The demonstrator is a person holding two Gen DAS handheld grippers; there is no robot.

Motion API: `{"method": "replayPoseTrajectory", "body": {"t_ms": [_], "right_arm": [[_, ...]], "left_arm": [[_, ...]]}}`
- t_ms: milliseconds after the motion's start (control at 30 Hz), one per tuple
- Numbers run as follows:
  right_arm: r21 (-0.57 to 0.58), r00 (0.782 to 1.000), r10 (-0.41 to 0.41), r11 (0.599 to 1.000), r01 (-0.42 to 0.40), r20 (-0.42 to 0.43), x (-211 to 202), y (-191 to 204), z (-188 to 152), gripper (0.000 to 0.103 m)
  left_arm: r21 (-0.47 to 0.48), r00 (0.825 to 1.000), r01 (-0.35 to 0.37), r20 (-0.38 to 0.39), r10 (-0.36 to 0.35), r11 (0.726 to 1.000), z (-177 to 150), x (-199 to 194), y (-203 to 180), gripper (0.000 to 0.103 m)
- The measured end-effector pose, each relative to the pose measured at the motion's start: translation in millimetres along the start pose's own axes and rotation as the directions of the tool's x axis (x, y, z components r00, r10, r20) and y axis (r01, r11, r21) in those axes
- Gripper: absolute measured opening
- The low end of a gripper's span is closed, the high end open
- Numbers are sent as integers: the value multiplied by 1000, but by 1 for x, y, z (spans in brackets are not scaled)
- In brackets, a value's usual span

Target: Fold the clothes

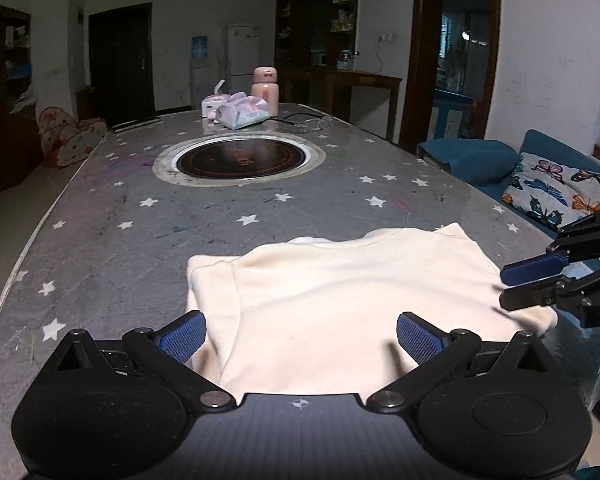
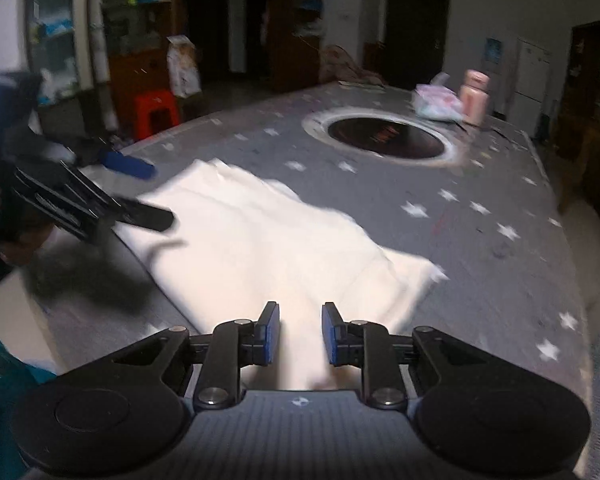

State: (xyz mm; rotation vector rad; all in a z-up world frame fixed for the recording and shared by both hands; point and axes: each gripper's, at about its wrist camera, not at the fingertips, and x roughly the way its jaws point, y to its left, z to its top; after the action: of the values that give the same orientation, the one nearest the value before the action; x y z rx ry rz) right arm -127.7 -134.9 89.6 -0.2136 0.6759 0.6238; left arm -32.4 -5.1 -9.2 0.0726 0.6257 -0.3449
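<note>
Clutter sits at the far end of the table: a pink bottle, a wipes pack and a white box just beside it, with a cable near them. A round black hob is sunk into the star-patterned top between that group and the garment. Beyond the table's right edge stand a blue sofa and a butterfly cushion. Nothing lies on the cloth or between it and the claws.

The garment, cream and already folded, lies flat at the near end of the table, close to its right edge. In the left wrist view its long axis runs left to right, with a folded band down its left side; in the right wrist view it runs diagonally away toward the upper left.

The left gripper is spread wide over the cloth's near edge, which fills the gap between the pads; whether they touch it I cannot tell. The right gripper has its jaws narrowed, a gap still between the pads, and cloth shows in that gap; whether it is pinched I cannot tell. In the left view it reaches in at the cloth's right edge. The right view is blurred.
</note>
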Motion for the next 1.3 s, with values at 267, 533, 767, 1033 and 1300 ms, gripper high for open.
{"method": "replayPoseTrajectory", "body": {"t_ms": [267,533,767,1033,1300], "right_arm": [[-83,996,65,994,-69,-53,32,23,2,22],[-154,993,118,981,-121,-29,36,38,27,23],[-182,984,157,969,-169,-81,55,47,29,24],[-176,985,164,969,-171,-55,74,43,59,24],[-164,981,178,968,-188,-78,89,36,69,24]], "left_arm": [[24,999,-46,-23,46,999,-11,0,2,103],[-18,998,-55,-36,55,998,-17,0,10,103],[-66,997,-59,-55,56,996,-21,-3,24,103],[-119,996,-81,-57,75,990,-24,-8,35,103],[-151,996,-86,-49,80,985,-25,-16,44,103]]}}
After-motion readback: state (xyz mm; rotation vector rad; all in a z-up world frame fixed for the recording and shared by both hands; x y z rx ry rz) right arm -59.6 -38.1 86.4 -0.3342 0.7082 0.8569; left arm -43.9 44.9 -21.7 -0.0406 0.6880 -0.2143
